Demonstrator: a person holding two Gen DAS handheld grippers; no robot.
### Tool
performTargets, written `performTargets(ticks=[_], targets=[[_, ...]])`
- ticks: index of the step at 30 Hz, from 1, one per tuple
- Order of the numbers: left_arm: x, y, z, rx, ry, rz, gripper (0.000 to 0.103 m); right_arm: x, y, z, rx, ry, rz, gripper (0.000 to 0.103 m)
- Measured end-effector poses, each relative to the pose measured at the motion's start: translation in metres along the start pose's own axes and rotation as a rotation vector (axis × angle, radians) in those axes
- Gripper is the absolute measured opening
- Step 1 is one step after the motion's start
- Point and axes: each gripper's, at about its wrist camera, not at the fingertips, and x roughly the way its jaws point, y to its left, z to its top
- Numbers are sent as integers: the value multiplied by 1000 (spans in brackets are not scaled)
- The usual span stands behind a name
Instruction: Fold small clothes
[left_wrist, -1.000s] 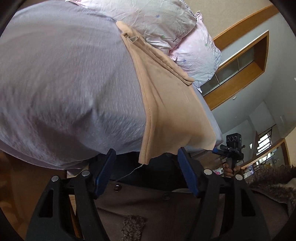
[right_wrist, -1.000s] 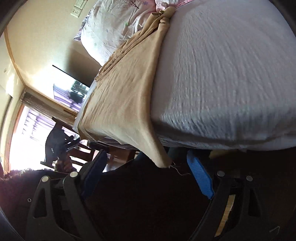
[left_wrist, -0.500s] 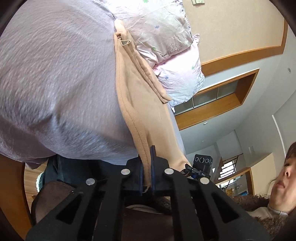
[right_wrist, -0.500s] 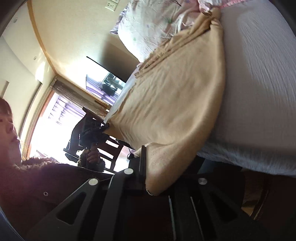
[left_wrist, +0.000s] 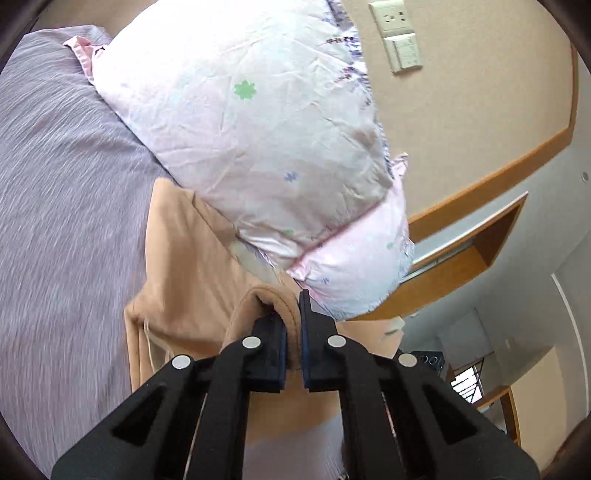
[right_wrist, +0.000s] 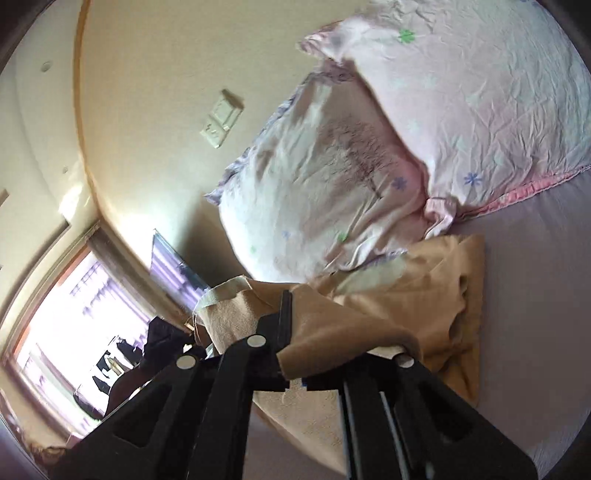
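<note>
Two grippers each clamp a part of one tan garment (left_wrist: 192, 266) that lies on the bed (left_wrist: 55, 184), its far end reaching under the lower edge of the floral pillow (left_wrist: 251, 122). In the left wrist view, the left gripper (left_wrist: 292, 332) has its fingers (left_wrist: 273, 350) pressed together on a thick rolled edge of the cloth, which rises in a small hump between the blue pads and falls away to both sides. Beside that fold, the rest of the garment spreads flat on the lilac sheet, with a thin drawstring or loose thread trailing near its left hem. A second, pinker pillow (left_wrist: 354, 273) sits just beside the first, touching it, close to the gripper's tip.

From the right wrist camera, the right gripper (right_wrist: 291, 332) pinches another stretch of the tan garment (right_wrist: 424, 295); cloth drapes over the right finger and hides most of it, so the pinch seems firm, though only the left finger (right_wrist: 273, 328) shows clearly. The fabric's fleecy underside faces up on the near side of the fingers. Farther off, the garment bunches in soft folds against the pillows (right_wrist: 369, 166). Behind the bed, a wall plate with a socket and switch (right_wrist: 221, 119) hangs on the beige wall, and a bright window (right_wrist: 74, 314) glows at lower left.
</note>
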Motion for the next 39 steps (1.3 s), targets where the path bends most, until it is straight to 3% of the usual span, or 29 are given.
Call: performTargets(ticks=[4,8,10,13,15,16,17,19,20,23,25,27,29,30,31,33,36,37,39], targets=[[50,26,40,-38,8,91,5,51,-57,32,117,6,-124,3],[83,39,56,-23,43,183,5,71,-100,45,221,-13,-185,3],[94,47,61,-39,52,211,5,76,-114,48,261,-17,-231,8],[100,58,65,-95,62,213,5,84,-129,47,320,25,-317,31],[98,58,67,-115,68,203,9,78,-121,43,301,13,-338,63],[94,56,69,-112,63,201,26,73,-113,42,274,1,-342,64],[87,53,70,-107,38,199,55,69,-104,40,245,-5,-342,64],[62,46,70,-100,-53,214,96,61,-89,35,195,-6,-350,64],[50,43,68,-95,-82,214,96,58,-83,33,173,-1,-358,64],[31,42,61,-94,-44,267,96,59,-74,27,102,27,-448,64],[23,47,49,-101,1,304,96,70,-82,28,102,81,-521,56],[20,49,35,-101,46,305,96,85,-94,33,119,132,-581,43],[21,48,22,-79,81,315,96,98,-106,40,138,178,-631,42],[24,45,17,-63,96,322,96,105,-112,42,146,200,-646,33],[27,43,12,-47,111,325,96,112,-115,43,139,226,-654,17],[33,38,7,-14,139,332,96,118,-109,46,66,218,-634,5],[41,33,2,35,163,365,96,107,-97,53,-1,102,-648,2],[43,34,1,35,171,373,96,107,-99,52,2,119,-670,2],[43,37,-1,24,187,374,96,103,-99,47,0,144,-696,14]])
